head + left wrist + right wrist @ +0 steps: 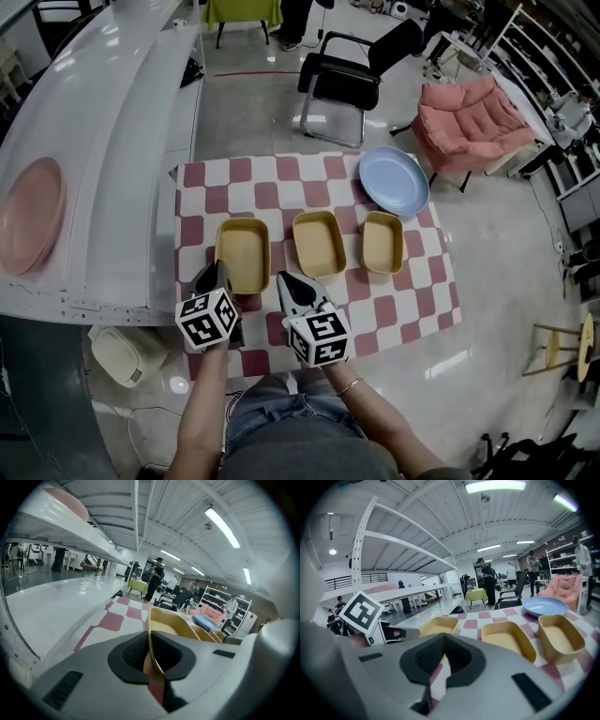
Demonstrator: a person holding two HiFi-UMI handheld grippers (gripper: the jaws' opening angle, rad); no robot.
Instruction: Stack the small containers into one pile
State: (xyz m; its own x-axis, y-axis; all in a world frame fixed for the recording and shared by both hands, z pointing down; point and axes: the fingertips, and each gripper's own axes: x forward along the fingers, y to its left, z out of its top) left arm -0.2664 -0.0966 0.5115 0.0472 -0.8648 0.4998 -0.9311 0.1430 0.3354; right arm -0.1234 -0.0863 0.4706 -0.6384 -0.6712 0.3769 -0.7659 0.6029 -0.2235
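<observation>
Three yellow containers stand in a row on the checked cloth point(398, 305): the left one point(243, 255), the middle one point(319, 244) and the right one point(382, 242). My left gripper point(222, 272) is at the near end of the left container. In the left gripper view the gripper point(150, 638) is shut on that container's near wall point(171, 620), which runs between the pads. My right gripper point(286, 279) hovers just right of it, in front of the gap between the left and middle containers. Its jaws point(443, 641) are shut with nothing in them.
A blue plate point(394, 180) lies at the cloth's far right corner. A long white structure point(112, 169) with a pink plate point(28, 214) on it borders the left side. A black chair point(342, 80) and a pink sofa point(473, 117) stand beyond the cloth.
</observation>
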